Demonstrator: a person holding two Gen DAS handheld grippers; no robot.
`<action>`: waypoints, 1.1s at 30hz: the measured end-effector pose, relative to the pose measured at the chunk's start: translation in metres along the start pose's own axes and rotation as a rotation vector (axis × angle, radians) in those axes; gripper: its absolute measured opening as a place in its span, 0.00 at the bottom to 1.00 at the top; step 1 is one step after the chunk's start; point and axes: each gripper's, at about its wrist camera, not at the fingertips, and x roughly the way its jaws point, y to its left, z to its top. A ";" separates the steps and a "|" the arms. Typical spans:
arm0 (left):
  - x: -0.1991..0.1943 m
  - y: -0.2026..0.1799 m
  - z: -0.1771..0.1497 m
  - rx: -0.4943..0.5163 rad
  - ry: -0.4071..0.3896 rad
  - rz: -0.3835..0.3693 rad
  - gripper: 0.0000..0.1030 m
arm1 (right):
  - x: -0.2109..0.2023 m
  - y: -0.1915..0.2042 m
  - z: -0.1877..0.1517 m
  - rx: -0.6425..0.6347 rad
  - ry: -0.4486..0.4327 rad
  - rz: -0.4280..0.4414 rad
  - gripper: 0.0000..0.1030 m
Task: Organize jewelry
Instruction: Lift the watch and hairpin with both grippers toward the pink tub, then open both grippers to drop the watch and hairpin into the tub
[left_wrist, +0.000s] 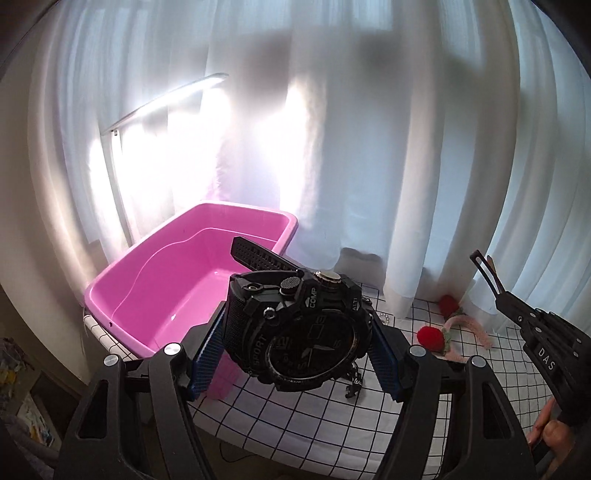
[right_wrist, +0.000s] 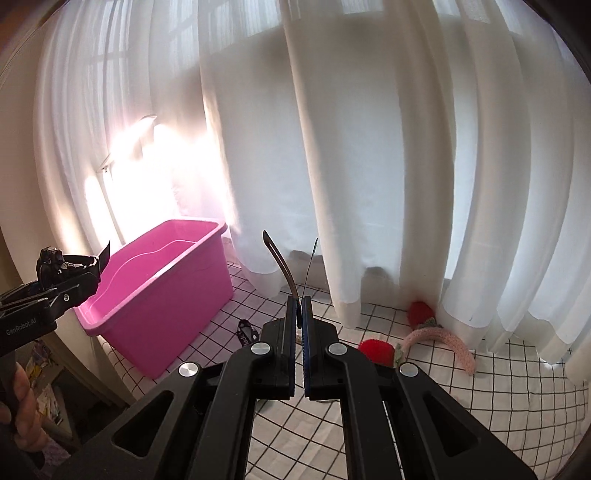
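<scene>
While the scene was lit from behind white curtains (right_wrist: 369, 147), a lamp (left_wrist: 162, 101) was seen glowing at the far left, in front of the folds. Just right of it, a pink bin (left_wrist: 155, 288) was set on the left end of a bench (left_wrist: 314, 424) covered with a white cloth ruled in black squares; nothing could be seen inside the bin. In front of the bin's right end, a black watch (left_wrist: 306, 332) was held clear of the bench by the left gripper (left_wrist: 295, 350), whose blue-padded fingers (left_wrist: 208, 350) were pressed against the two sides of its case, set fairly wide by it. One strap was raised over the bin. A small dark object (right_wrist: 247, 330) was left lying on the cloth near the bin's foot; what it was could not be told. Further right, the right gripper (right_wrist: 300, 314) was kept fully closed on a thin dark clip (right_wrist: 282, 266), whose curved slotted strip rose from between the fingers. At the far right, near the curtain hem, a pink fuzzy headband (right_wrist: 443, 341) with red strawberries (right_wrist: 375, 350) was laid on the cloth.
</scene>
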 end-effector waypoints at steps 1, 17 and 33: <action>0.003 0.007 0.005 -0.012 -0.007 0.012 0.66 | 0.008 0.007 0.008 -0.006 -0.005 0.028 0.03; 0.092 0.140 0.051 -0.220 0.060 0.170 0.66 | 0.196 0.158 0.118 -0.217 0.131 0.357 0.03; 0.177 0.197 0.031 -0.416 0.387 0.182 0.66 | 0.352 0.228 0.112 -0.287 0.629 0.487 0.03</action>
